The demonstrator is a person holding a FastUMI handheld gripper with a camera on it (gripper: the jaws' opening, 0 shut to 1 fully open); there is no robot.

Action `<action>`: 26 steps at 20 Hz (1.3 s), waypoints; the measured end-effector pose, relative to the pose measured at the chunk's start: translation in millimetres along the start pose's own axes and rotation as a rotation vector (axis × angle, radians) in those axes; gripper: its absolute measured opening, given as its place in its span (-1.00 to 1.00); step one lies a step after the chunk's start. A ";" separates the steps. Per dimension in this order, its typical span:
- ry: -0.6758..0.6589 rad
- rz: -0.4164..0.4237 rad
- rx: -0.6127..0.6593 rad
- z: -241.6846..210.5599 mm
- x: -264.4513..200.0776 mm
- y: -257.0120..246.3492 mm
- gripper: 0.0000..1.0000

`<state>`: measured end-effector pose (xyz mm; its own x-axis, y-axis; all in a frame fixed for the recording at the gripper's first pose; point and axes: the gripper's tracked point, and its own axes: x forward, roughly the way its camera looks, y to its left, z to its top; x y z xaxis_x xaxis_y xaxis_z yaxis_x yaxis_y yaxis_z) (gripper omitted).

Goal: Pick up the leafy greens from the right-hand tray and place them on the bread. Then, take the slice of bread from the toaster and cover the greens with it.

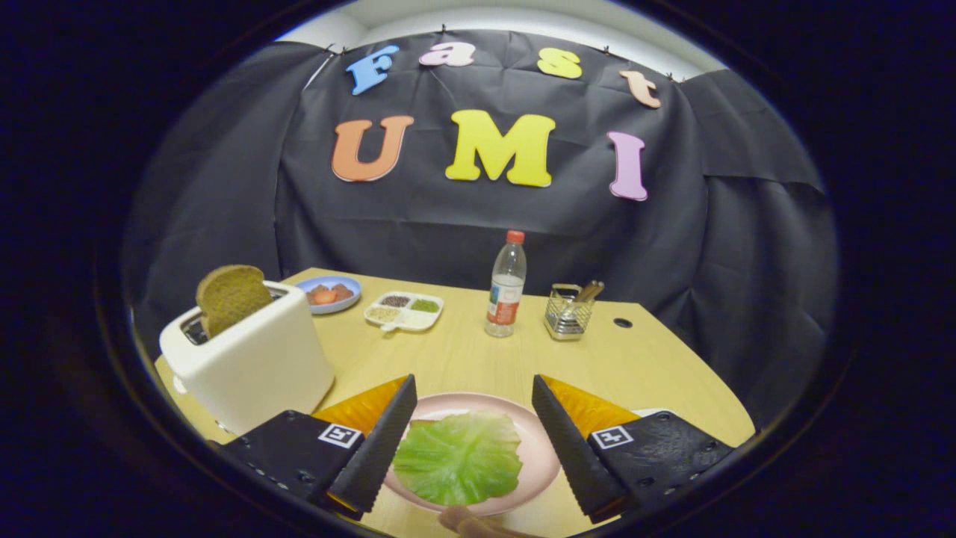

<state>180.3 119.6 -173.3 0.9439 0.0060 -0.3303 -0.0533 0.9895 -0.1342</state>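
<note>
A green lettuce leaf point(458, 457) lies flat on a pink plate point(538, 441), covering almost all of the bread under it; only a thin brown rim of that bread peeks out at the leaf's far left. My gripper point(474, 400) hovers above the plate, open, its two fingers spread to either side of the leaf and touching nothing. A white toaster point(250, 359) stands on the wooden table to the left of the fingers. A brown slice of bread point(230, 297) sticks up out of its slot.
Beyond the plate stand a clear water bottle point(506, 285) with a red cap and a wire holder point(567, 312) with utensils. Further left lie a white divided dish point(403, 310) of seasonings and a blue plate point(328, 294) of food. A white tray corner point(653, 412) peeks behind the right finger.
</note>
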 end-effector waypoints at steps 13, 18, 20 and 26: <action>-0.233 0.172 -0.010 118.2 -118.3 108.4 0.90; -0.203 0.199 -0.007 117.7 -104.1 153.1 0.90; -0.180 0.195 -0.004 113.3 -88.5 167.9 0.90; -0.039 0.202 0.010 77.9 -35.0 209.3 0.91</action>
<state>161.5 337.8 -117.0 0.9261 0.2102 -0.3134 -0.2401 0.9689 -0.0597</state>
